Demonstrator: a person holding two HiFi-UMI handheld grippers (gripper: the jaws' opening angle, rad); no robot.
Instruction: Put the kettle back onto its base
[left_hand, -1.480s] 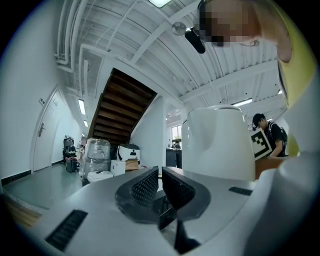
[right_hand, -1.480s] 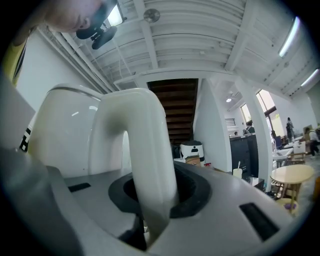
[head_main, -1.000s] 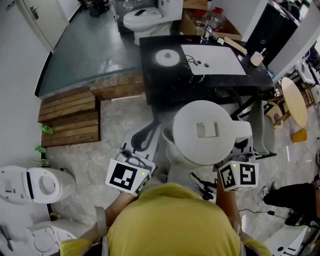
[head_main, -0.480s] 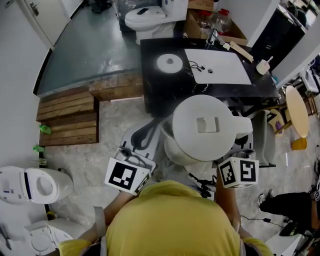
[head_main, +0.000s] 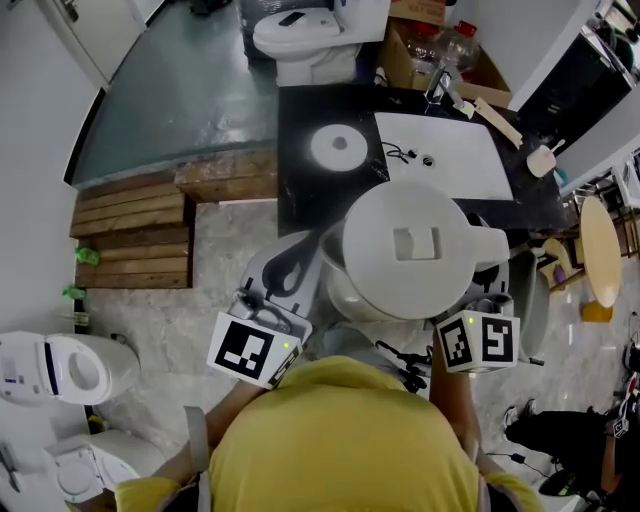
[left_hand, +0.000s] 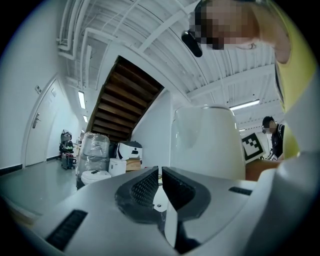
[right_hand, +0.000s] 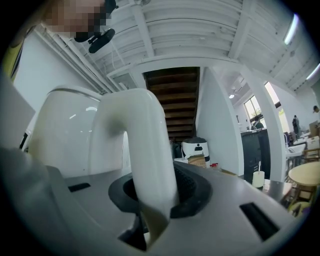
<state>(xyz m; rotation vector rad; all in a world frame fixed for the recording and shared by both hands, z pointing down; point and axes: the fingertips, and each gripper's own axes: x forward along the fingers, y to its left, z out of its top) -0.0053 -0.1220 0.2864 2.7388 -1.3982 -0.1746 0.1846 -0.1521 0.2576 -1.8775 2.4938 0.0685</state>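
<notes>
The white kettle (head_main: 405, 250) hangs in front of me, seen from above with its flat lid up. My right gripper (head_main: 486, 296) is shut on its handle (head_main: 491, 248). In the right gripper view the curved handle (right_hand: 145, 145) runs down between the pads of the right gripper (right_hand: 155, 187), with the kettle body (right_hand: 70, 135) to the left. My left gripper (head_main: 290, 268) is beside the kettle's left flank, shut and empty. In the left gripper view the left gripper (left_hand: 160, 176) has the kettle body (left_hand: 205, 142) to its right. The round white base (head_main: 337, 146) lies on the black counter (head_main: 300, 190) ahead.
A white sink (head_main: 445, 150) with a faucet (head_main: 445, 85) is set in the counter right of the base, with a small brush (head_main: 545, 158) at its right end. Wooden steps (head_main: 135, 240) lie to the left, a toilet (head_main: 300, 35) behind the counter, a round table (head_main: 600, 250) at right.
The counter and base have come nearer as I carry the kettle forward. Both grippers keep their places beside the kettle, and the right one still grips the handle.
</notes>
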